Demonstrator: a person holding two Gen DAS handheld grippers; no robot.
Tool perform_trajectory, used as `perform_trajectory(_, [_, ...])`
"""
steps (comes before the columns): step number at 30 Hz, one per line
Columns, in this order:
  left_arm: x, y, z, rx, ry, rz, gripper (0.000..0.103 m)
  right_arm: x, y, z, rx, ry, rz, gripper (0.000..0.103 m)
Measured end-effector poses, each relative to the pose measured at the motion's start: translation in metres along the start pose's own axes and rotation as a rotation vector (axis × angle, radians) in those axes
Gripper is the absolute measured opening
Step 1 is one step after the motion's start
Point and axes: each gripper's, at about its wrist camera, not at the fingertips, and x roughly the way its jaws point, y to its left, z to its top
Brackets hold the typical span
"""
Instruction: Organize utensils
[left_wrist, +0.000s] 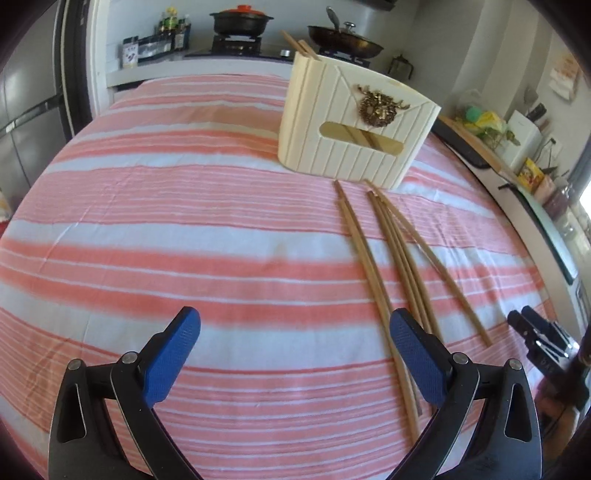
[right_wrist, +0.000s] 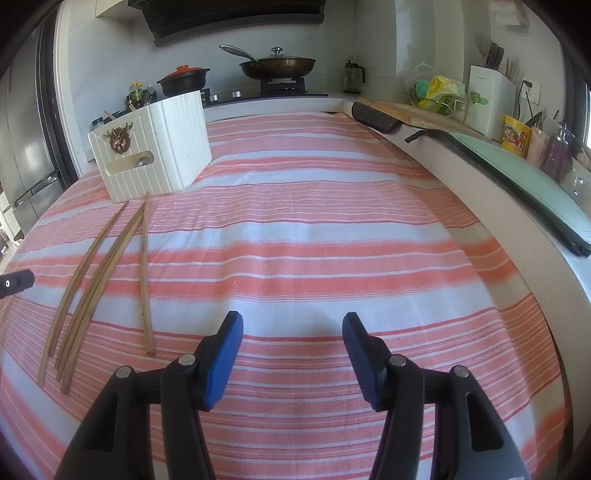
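Several wooden chopsticks (left_wrist: 391, 258) lie loose on the striped cloth in front of a cream utensil holder (left_wrist: 354, 122) that holds a few chopsticks (left_wrist: 299, 46). My left gripper (left_wrist: 295, 332) is open and empty; its right finger sits over the near ends of the loose chopsticks. In the right wrist view the chopsticks (right_wrist: 96, 273) lie at the left, below the holder (right_wrist: 155, 147). My right gripper (right_wrist: 291, 336) is open and empty over bare cloth, to the right of the chopsticks. It also shows in the left wrist view (left_wrist: 535, 332).
A red-and-white striped cloth (right_wrist: 314, 221) covers the table. Behind it is a stove with a frying pan (right_wrist: 277, 66) and a black pot (right_wrist: 183, 81). A counter (right_wrist: 480, 177) with a knife block, bags and jars runs along the right.
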Motion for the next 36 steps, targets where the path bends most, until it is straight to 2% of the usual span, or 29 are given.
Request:
perform_trajectory(3, [0.016,-0.02,0.005,0.07,0.004,0.067,0.102,0.0,0.0,0.0,-0.001,0.0,0.0,0.057])
perform_trajectory(7, [0.034,-0.034,0.002,0.123,0.046,0.116,0.102,0.0,0.0,0.0,0.001,-0.001,0.002,0.057])
perform_trajectory(14, [0.035,-0.019,-0.001,0.068,0.056,0.121,0.103,0.0,0.0,0.0,0.0,0.002,0.007,0.057])
perform_trajectory(18, [0.034,-0.019,-0.001,0.076,0.056,0.124,0.102,0.0,0.0,0.0,0.0,0.003,0.007,0.057])
perform_trajectory(21, [0.032,-0.024,-0.001,0.099,0.046,0.1,0.088,0.001,0.0,0.0,-0.002,0.006,0.023,0.057])
perform_trajectory(22, [0.031,-0.026,-0.001,0.112,0.044,0.089,0.079,0.001,0.0,0.0,0.0,0.01,0.046,0.057])
perform_trajectory(25, [0.029,-0.034,-0.002,0.149,0.044,0.054,0.054,0.001,0.005,0.011,0.014,0.072,0.195,0.057])
perform_trajectory(26, [0.028,-0.036,-0.003,0.156,0.043,0.05,0.046,-0.005,0.015,0.015,-0.009,0.064,0.24,0.057])
perform_trajectory(27, [0.027,-0.038,-0.003,0.161,0.043,0.048,0.042,-0.013,0.031,0.02,-0.07,0.042,0.26,0.057])
perform_trajectory(29, [0.026,-0.042,-0.004,0.165,0.042,0.046,0.023,-0.02,0.068,0.026,-0.242,0.013,0.252,0.057])
perform_trajectory(31, [0.024,-0.043,-0.005,0.175,0.046,0.046,0.009,-0.009,0.097,0.029,-0.351,0.049,0.231,0.055])
perform_trajectory(32, [0.022,-0.043,-0.006,0.181,0.049,0.05,0.008,0.001,0.105,0.031,-0.366,0.079,0.22,0.054])
perform_trajectory(34, [0.018,-0.04,-0.01,0.191,0.05,0.058,0.007,0.022,0.111,0.033,-0.365,0.132,0.195,0.04])
perform_trajectory(35, [0.016,-0.037,-0.012,0.194,0.052,0.061,0.007,0.032,0.112,0.033,-0.361,0.163,0.186,0.027])
perform_trajectory(36, [0.013,-0.032,-0.015,0.195,0.053,0.064,0.007,0.035,0.109,0.035,-0.337,0.157,0.197,0.021])
